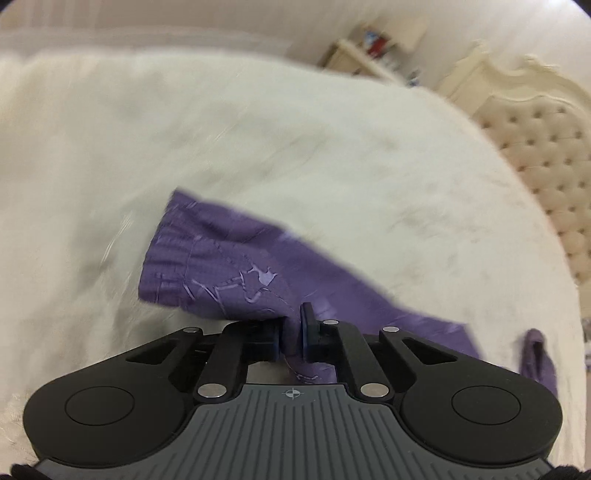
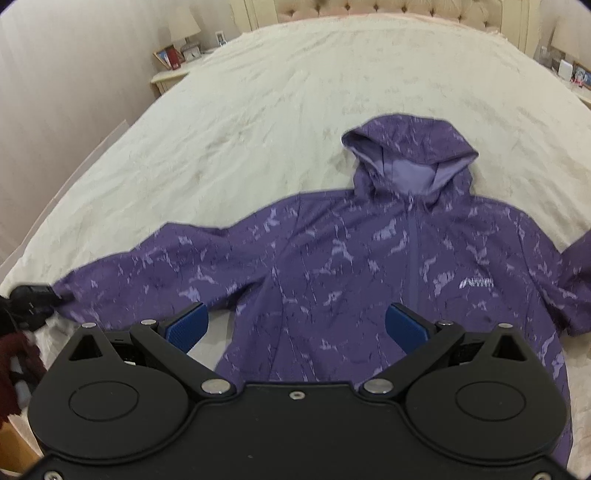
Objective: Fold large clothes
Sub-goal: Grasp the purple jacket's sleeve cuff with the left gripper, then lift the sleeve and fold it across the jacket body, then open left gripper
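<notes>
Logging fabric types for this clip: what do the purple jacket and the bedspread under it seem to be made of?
Purple jacket: probably a synthetic softshell, matte, with a pale marbled print, a smooth lighter hood lining and a ribbed cuff; it creases softly where the left hand-held gripper pinches the sleeve.
Bedspread: cream woven cloth, likely cotton or a blend, matte, finely wrinkled, with a faint pattern.

Both wrist views: bed (image 2: 258,110), downward.

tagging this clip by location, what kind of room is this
Most likely a bedroom: a large bed with a cream bedspread, a tufted beige headboard, and a cream bedside table bearing a white-shaded lamp.
</notes>
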Available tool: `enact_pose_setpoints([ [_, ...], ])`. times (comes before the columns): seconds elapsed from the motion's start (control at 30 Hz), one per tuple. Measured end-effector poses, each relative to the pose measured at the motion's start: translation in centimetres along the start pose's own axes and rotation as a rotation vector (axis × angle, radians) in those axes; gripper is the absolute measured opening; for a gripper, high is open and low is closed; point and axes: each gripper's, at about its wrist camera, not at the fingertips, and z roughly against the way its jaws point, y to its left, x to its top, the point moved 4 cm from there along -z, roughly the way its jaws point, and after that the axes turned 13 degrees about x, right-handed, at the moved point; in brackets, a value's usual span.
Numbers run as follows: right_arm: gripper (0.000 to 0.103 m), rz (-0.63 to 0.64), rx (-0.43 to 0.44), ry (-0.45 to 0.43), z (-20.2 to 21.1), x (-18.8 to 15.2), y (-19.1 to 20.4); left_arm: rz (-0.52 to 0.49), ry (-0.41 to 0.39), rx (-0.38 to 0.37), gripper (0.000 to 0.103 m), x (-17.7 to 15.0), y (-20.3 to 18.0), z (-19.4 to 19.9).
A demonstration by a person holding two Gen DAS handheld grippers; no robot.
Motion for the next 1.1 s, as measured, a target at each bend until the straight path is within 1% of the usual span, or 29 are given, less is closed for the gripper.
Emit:
enact_pose_setpoints([
  [0.07,0.102,-0.01,0.009,0.016,0.0,-0.4,-0.4,-0.018,-0.053,-0.056,0.009,0.8,-1.4,2.3],
  [0.17,0.102,-0.01,0.022,0.034,0.2,-1.2,-1.3,-0.085,-0.15,-0.142,0.009,1.9,-4.8,6.5],
  [0.27,0.102,-0.014,0.029,0.033,1.0,-1.9,-2.4,-0.174,-0.252,-0.235,0.009,2.3,-9.6,11.1],
  [0.37,0.102,-0.034,0.044,0.024,2.2,-2.7,-4.1,-0.254,-0.319,-0.328,0.009,1.6,-14.8,14.7],
  [0.43,0.102,-0.056,0.051,0.025,3.1,-3.2,-5.5,-0.295,-0.331,-0.379,0.009,0.4,-18.1,15.9],
  [0.53,0.102,-0.085,0.051,0.019,4.8,-3.9,-8.3,-0.365,-0.332,-0.453,0.009,-2.5,-23.4,17.7],
  [0.6,0.102,-0.11,0.049,0.007,6.0,-4.2,-10.2,-0.423,-0.317,-0.489,0.009,-5.3,-27.1,18.0],
  [0.63,0.102,-0.126,0.049,0.003,6.6,-4.5,-11.3,-0.444,-0.303,-0.502,0.009,-6.3,-28.2,17.3],
  [0.73,0.102,-0.158,0.047,-0.005,7.9,-5.1,-14.2,-0.51,-0.25,-0.537,0.01,-10.7,-32.4,16.2],
  [0.9,0.102,-0.197,0.038,-0.016,9.9,-6.1,-18.6,-0.627,-0.181,-0.53,0.01,-18.4,-37.5,13.1],
  [1.0,0.102,-0.213,0.027,-0.02,10.8,-6.6,-20.8,-0.674,-0.134,-0.511,0.01,-21.4,-39.0,11.1],
  [1.03,0.102,-0.22,0.024,-0.02,11.2,-6.8,-21.4,-0.69,-0.12,-0.501,0.01,-21.9,-39.5,10.7],
  [1.1,0.102,-0.232,0.013,-0.019,11.6,-7.1,-22.4,-0.729,-0.077,-0.464,0.01,-23.4,-40.3,9.4],
])
